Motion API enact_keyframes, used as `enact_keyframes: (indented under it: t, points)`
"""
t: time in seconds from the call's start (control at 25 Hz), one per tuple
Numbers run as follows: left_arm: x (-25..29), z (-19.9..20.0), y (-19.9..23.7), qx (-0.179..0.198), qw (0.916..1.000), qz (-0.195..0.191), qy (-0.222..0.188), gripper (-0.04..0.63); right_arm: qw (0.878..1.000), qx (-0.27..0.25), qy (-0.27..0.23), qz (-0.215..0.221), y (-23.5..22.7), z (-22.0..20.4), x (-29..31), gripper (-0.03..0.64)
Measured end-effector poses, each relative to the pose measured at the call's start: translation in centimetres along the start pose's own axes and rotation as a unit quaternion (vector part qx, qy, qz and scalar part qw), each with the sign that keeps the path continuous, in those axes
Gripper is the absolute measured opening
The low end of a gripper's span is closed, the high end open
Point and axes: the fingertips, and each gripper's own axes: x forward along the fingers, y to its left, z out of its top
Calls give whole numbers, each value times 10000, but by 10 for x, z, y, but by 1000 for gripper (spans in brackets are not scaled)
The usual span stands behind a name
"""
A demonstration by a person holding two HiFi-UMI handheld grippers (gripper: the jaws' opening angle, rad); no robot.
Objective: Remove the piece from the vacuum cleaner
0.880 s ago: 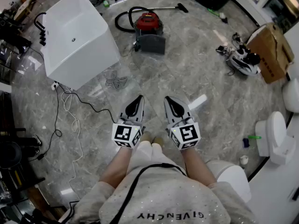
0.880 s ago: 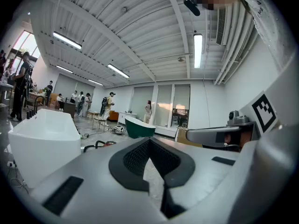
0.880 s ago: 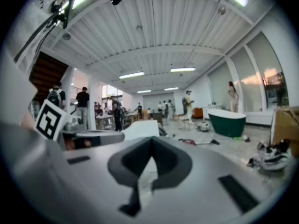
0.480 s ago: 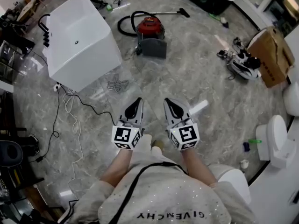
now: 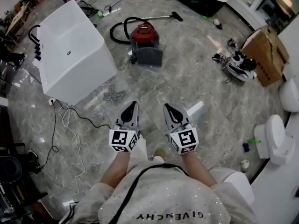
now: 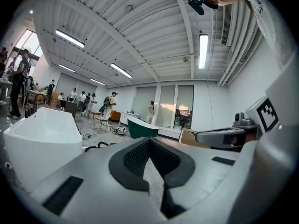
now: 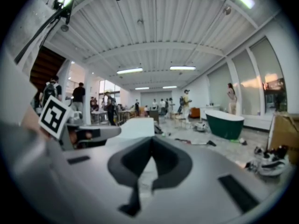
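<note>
A red canister vacuum cleaner [image 5: 145, 35] sits on the marble floor far ahead in the head view. A grey boxy piece [image 5: 149, 57] rests at its front, and a black hose [image 5: 120, 28] with a wand [image 5: 161, 17] curls behind it. My left gripper [image 5: 132, 107] and right gripper [image 5: 169, 108] are held side by side close to my body, well short of the vacuum, both shut with nothing between the fingers. In the left gripper view the left gripper [image 6: 149, 141] points across the room; the right gripper [image 7: 150, 141] does the same in the right gripper view.
A white freestanding bathtub [image 5: 74, 50] stands to the left, with cables [image 5: 70, 120] trailing from it. A cardboard box [image 5: 267, 55] and a small white machine [image 5: 238, 64] lie right. White toilets [image 5: 275, 136] line the right edge. People stand at the far end of the hall [image 7: 112, 107].
The view has shifted forward toward the vacuum cleaner, and both grippers rose a little in the frame. Both jaws stay shut.
</note>
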Motion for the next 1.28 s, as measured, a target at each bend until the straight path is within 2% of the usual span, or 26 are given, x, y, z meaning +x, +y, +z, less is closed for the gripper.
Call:
enact_keyframes:
  t: [0.36,0.68,0.96,1.12,1.28]
  points:
    - [72,26,93,86,9990,-432,97,21,9993,89,60,-365,-9,23,113,12]
    - [108,25,142,96,9965,-782,276,21,9981,158,143,-572,-11,31,178,12]
    - [131,18,160,-59,9938,-1028,416,21,9971,214,266,-675,-19,31,209,13]
    - [144,8,148,-327,9861,-1529,562,21,9966,272,367,-688,-29,25,217,13]
    - [172,1,145,-231,9839,-1639,673,21,9959,218,506,-719,-50,16,230,14]
